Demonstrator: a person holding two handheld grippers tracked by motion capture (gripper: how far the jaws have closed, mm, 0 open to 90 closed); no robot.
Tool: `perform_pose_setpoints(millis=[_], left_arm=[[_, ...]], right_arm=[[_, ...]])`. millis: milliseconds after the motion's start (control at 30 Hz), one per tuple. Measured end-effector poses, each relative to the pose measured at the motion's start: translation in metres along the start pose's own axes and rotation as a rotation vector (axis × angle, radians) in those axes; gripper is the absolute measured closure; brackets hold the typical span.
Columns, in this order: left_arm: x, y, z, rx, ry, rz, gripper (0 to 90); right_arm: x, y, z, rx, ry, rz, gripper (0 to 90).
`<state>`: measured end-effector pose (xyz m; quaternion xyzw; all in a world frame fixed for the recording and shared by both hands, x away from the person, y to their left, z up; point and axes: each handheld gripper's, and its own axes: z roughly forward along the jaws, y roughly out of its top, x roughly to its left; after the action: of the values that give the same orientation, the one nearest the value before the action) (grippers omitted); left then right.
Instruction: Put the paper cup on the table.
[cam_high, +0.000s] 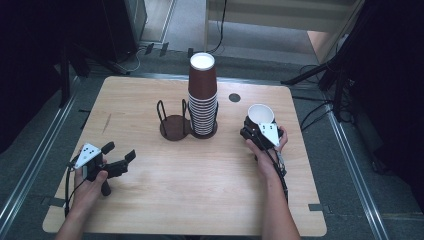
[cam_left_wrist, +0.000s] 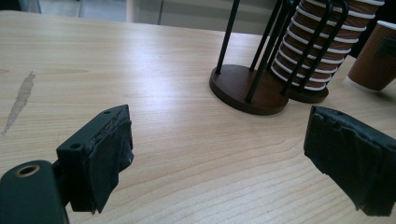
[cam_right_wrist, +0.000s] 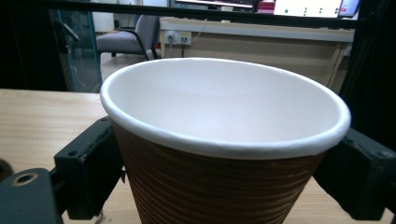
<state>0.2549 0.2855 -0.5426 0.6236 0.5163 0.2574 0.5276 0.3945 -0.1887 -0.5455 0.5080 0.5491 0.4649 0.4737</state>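
Note:
A brown ribbed paper cup (cam_high: 261, 114) with a white inside stands upright at the right of the wooden table (cam_high: 200, 200). My right gripper (cam_high: 260, 125) is closed around it from the near side. In the right gripper view the cup (cam_right_wrist: 224, 140) sits between the jaws, and both pads touch its sides. My left gripper (cam_high: 120, 151) rests low near the table's left front, its jaws wide apart with nothing between them (cam_left_wrist: 215, 154). It points toward a tall stack of brown cups (cam_high: 202, 95) in a wire holder.
The dark holder has two round bases: the left one (cam_high: 172, 127) is empty, the right one carries the stack (cam_left_wrist: 322, 42). The held cup (cam_left_wrist: 376, 60) appears beyond it in the left gripper view. A small dark disc (cam_high: 234, 97) lies behind the stack.

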Motion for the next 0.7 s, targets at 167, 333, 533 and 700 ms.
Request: perform_pose_setpoints(millis=[167,333,533,700], left_arm=[[0.002,-0.001,0.000,0.001,0.008,-0.006,8.7],[0.002,-0.002,0.000,-0.006,0.016,-0.006,8.7],[0.002,-0.005,0.002,0.006,0.032,0.019,8.7],[0.004,-0.006,0.003,0.000,0.046,0.017,8.7]], right_arm=[[-0.006,0.000,-0.006,0.027,0.061,0.013,0.0],[-0.007,0.005,-0.016,0.009,0.090,0.017,0.0],[-0.009,0.007,-0.029,-0.004,0.091,0.020,0.0],[-0.010,0.009,-0.044,-0.034,0.110,0.018,0.0]])
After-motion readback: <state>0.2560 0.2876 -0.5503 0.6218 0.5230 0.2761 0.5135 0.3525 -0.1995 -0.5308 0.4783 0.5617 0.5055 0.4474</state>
